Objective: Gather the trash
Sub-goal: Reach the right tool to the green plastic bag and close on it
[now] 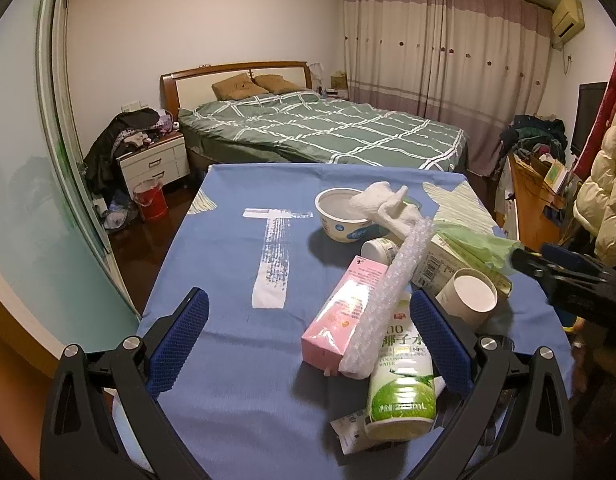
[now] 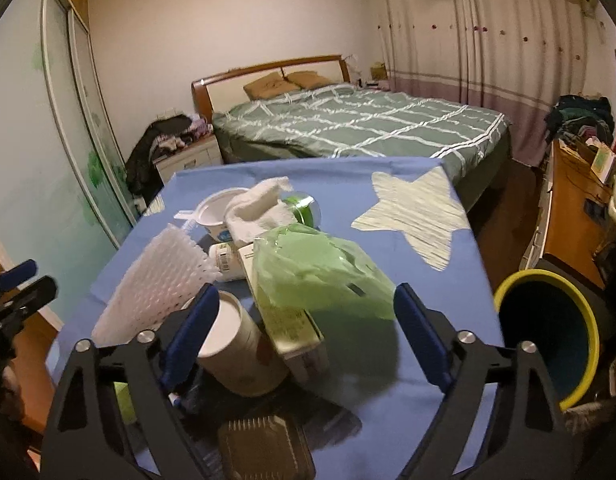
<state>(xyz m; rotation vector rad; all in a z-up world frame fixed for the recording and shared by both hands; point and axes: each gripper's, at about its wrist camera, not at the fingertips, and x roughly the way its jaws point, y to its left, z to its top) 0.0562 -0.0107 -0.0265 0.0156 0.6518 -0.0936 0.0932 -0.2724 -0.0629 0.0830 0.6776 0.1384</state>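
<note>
A heap of trash lies on the blue-clothed table. In the left wrist view my left gripper is open over the near edge, with a pink carton, a white foam sleeve and a green coconut water bottle lying between its fingers, none of them pinched. My right gripper is open around a crumpled green plastic bag, and its pads stand clear of the bag. Under the bag lies a pale box, with a tipped paper cup by the left finger.
A white bowl, a white cloth, a small jar and a green-lidded tin sit further back. A black tray lies at the near edge. A yellow-rimmed bin stands right of the table. The bed lies beyond.
</note>
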